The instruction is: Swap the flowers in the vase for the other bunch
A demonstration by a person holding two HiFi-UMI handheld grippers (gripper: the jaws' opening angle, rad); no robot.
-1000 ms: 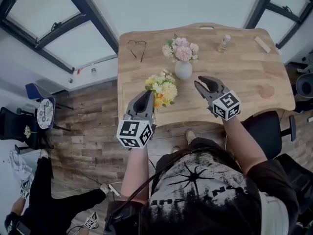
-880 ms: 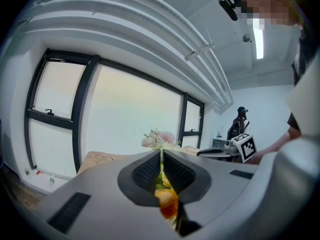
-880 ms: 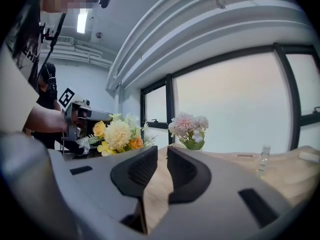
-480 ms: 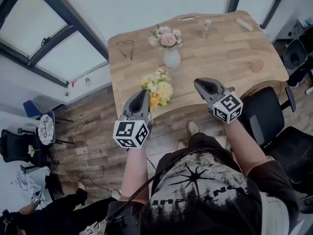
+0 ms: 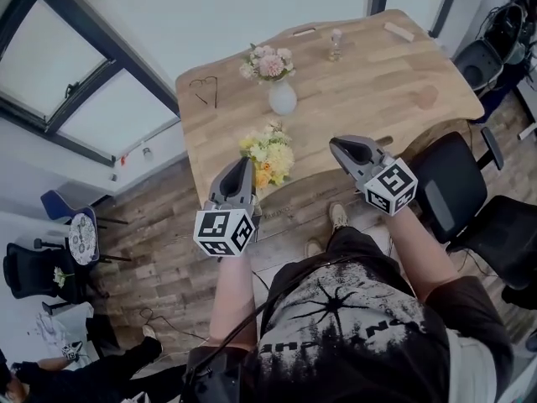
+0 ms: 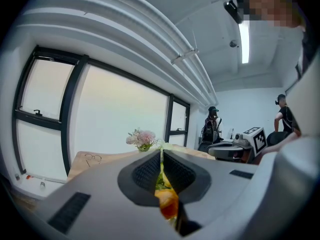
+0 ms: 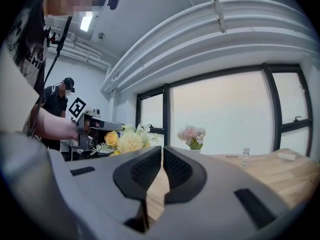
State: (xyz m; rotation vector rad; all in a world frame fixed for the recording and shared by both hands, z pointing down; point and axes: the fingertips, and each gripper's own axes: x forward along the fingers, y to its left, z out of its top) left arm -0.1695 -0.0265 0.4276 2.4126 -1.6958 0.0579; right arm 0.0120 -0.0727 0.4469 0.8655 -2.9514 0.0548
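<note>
A white vase (image 5: pixel 282 99) holding pink flowers (image 5: pixel 267 60) stands on the wooden table (image 5: pixel 377 82). My left gripper (image 5: pixel 241 164) is shut on the stems of a yellow and orange bunch (image 5: pixel 267 153), held up over the table's near edge. In the left gripper view an orange bloom (image 6: pixel 167 203) sits squeezed between the shut jaws of the left gripper (image 6: pixel 161 155), with the pink flowers (image 6: pixel 142 138) beyond. My right gripper (image 5: pixel 336 144) hangs to the right, shut and empty. The right gripper view shows the right gripper (image 7: pixel 162 153), the yellow bunch (image 7: pixel 125 140) and the vase's pink flowers (image 7: pixel 192 134).
On the table lie glasses (image 5: pixel 205 87), a small bottle (image 5: pixel 336 44) and a wooden block (image 5: pixel 398 30). A black office chair (image 5: pixel 449 183) stands right of me, another (image 5: pixel 480 61) further back. People stand in the room's background (image 6: pixel 212 126).
Both grippers have drawn back from the table towards me, the left one carrying the yellow bunch. The right gripper's jaws, apart a second ago, have closed on nothing.
</note>
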